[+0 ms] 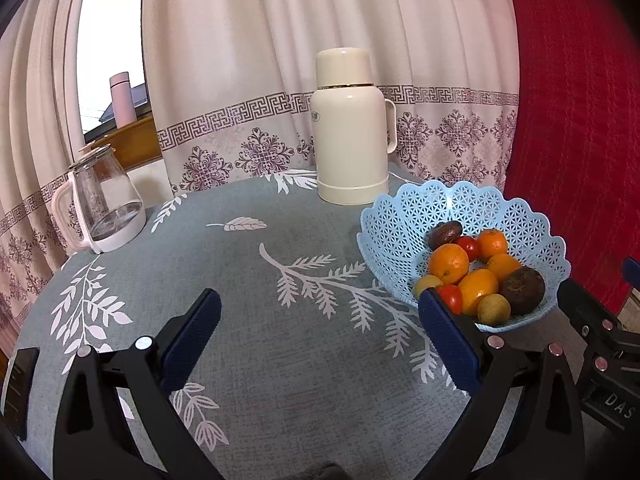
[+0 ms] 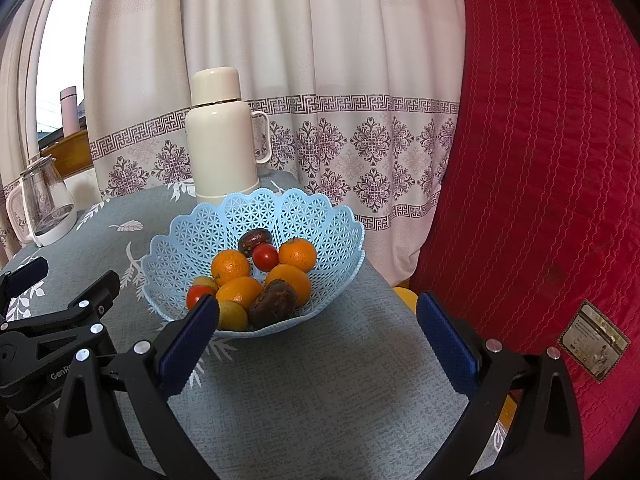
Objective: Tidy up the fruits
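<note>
I hold both the left hand-held gripper (image 1: pixel 320 340) and the right hand-held gripper (image 2: pixel 318 336) spread, empty. The fruits (image 2: pixel 256 280) lie piled in the blue basket (image 2: pixel 180 240), just before the thermos (image 2: pixel 222 136). I would approach the top orange slowly from above

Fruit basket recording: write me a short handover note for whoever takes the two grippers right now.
Left gripper: open, empty, above the tablecloth, left of the basket.
Right gripper: open, empty, just in front of the basket.
Blue lattice basket sits on the table in front of the cream thermos. It holds oranges, two red tomatoes, small yellow-green fruits and two dark brown fruits.
Done: no fruit lies on the tablecloth in view; a yellow object past the table's right edge is unclear.
Left: cannot tell whether sorting remains.
</note>
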Tool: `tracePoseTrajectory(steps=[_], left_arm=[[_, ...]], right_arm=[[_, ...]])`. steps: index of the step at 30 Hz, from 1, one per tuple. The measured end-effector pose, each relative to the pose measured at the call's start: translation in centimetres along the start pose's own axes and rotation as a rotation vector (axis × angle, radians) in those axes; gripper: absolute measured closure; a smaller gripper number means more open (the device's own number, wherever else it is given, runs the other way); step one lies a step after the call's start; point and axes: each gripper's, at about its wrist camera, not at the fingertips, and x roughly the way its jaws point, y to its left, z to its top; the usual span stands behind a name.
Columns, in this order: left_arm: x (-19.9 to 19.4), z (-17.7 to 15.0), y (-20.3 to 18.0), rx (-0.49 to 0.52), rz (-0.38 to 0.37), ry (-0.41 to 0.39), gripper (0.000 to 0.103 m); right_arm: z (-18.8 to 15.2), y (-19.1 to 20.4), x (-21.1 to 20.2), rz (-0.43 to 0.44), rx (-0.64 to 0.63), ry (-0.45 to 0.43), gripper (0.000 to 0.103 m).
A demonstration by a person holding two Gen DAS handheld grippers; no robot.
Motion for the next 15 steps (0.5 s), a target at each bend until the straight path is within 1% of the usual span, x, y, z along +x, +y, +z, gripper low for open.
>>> tracePoseTrajectory(steps=[3,7,13,15], left_arm=[[0.4,0.0,0.4,-0.021,-0.004,0.034,0.003],[0.9,-0.1,2.1,-0.091,-0.005,0.098,0.003],[0.0,-1.2,5.2,-0.116,0.044,0.150,0.003],[-0.4,-1.9,6.4,-0.119,0.055,0.173,0.003]], right_arm=[[0.0,-0.2,0.1,0.001,0.002,0.007,0.005],[0.1,-0.2,0.2,0.000,0.004,0.011,0.005],[0.1,-0.1,0.2,0.011,0.004,0.014,0.005],[0.0,0.2,0.1,0.042,0.002,0.048,0.005]])
